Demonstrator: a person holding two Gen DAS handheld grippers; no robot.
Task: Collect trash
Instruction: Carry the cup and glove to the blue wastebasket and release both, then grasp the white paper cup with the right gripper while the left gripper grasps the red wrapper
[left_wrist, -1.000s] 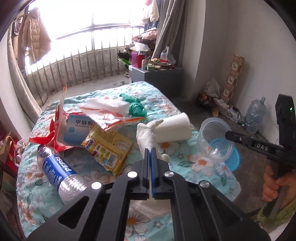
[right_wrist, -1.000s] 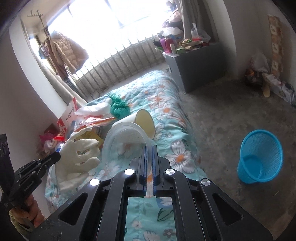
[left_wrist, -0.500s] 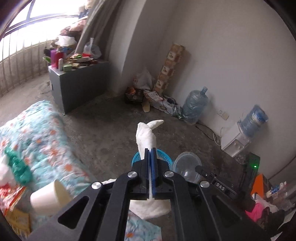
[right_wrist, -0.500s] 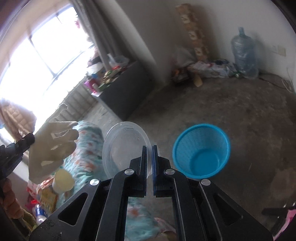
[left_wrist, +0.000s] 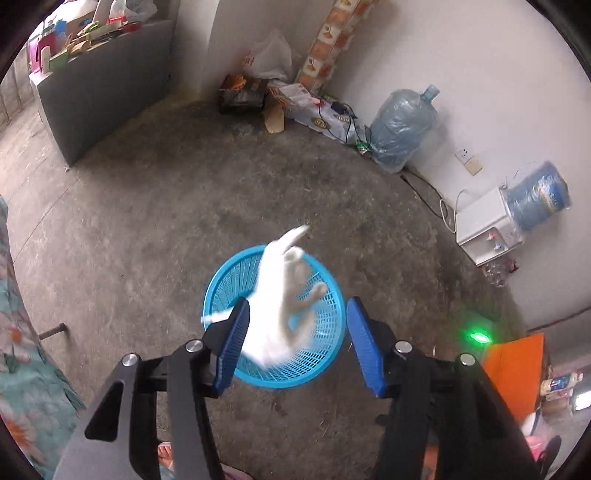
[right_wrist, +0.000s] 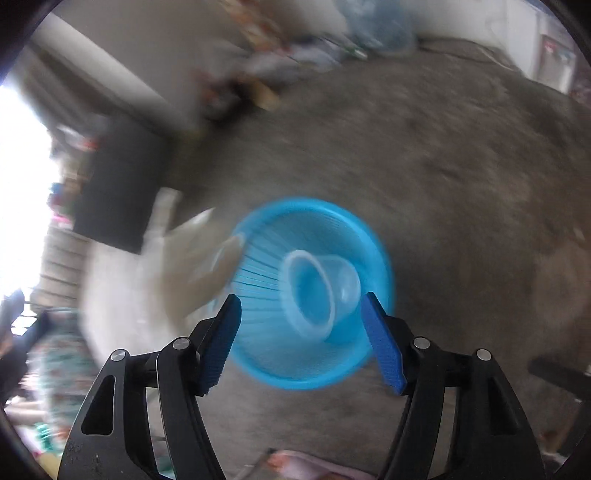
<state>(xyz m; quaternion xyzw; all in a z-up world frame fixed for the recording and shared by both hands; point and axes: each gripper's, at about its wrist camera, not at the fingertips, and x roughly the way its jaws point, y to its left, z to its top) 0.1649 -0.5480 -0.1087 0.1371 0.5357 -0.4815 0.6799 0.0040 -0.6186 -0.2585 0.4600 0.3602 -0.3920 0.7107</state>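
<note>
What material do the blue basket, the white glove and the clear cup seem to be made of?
Blue basket: likely moulded plastic, going by the slotted lattice walls and even, slightly shiny colour.
White glove: looks like soft knitted cloth, limp and matt, though blurred.
Clear cup: probably thin glossy plastic, since the blue shows through it.

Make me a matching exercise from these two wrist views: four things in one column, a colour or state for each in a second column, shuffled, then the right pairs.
Things:
1. glove
2. clear plastic cup
3. basket
4. left gripper

States:
a. blue mesh, standing on the concrete floor
b. white, falling over the basket, between the open pads
c. jaws spread, gripping nothing
d. see-through, lying on its side, seen inside the basket

Pairs: 1-b, 2-d, 3-a, 4-c

Both grippers' jaws have just been opening; the right gripper grips nothing either.
</note>
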